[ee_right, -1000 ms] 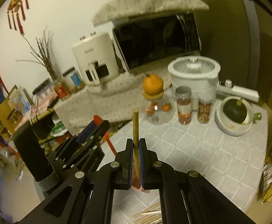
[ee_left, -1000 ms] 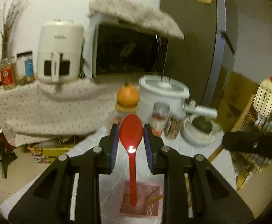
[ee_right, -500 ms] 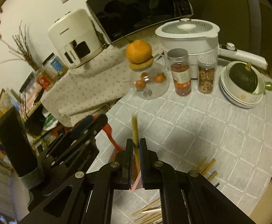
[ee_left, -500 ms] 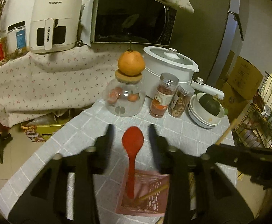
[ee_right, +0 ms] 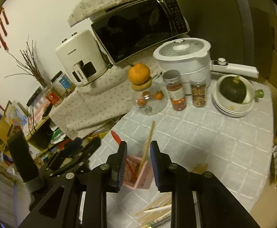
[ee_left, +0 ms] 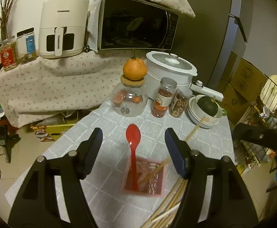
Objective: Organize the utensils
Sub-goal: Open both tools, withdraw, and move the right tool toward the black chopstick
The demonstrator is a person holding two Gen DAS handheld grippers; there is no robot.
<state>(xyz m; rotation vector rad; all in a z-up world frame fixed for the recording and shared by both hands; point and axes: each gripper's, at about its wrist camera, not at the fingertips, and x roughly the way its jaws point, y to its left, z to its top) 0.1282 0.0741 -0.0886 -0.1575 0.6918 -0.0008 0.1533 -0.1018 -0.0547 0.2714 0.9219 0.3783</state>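
Note:
A pink mesh holder [ee_left: 144, 178] stands on the grey tiled table. A red spoon [ee_left: 133, 138] stands upright in it and a wooden chopstick [ee_left: 192, 132] leans out of it to the right. My left gripper [ee_left: 133, 148] is open, its jaws wide on either side of the spoon, touching nothing. In the right wrist view my right gripper [ee_right: 138, 161] is open above the holder [ee_right: 136, 172], with the chopstick [ee_right: 147, 144] standing free between its jaws. Several loose chopsticks [ee_left: 168, 205] lie on the table just in front of the holder; they also show in the right wrist view [ee_right: 155, 210].
At the table's back stand a glass jar [ee_left: 128, 102] with an orange [ee_left: 134, 69] on its lid, two spice jars [ee_left: 164, 99], a white electric pot [ee_left: 171, 72] and stacked bowls holding a dark squash [ee_left: 207, 105]. A wire rack [ee_left: 267, 114] is at the right. The table's left edge drops to a cluttered floor.
Both grippers have opened. The left let go of the red spoon and the right let go of the chopstick; both utensils now stand in the pink holder. Both grippers have drawn back.

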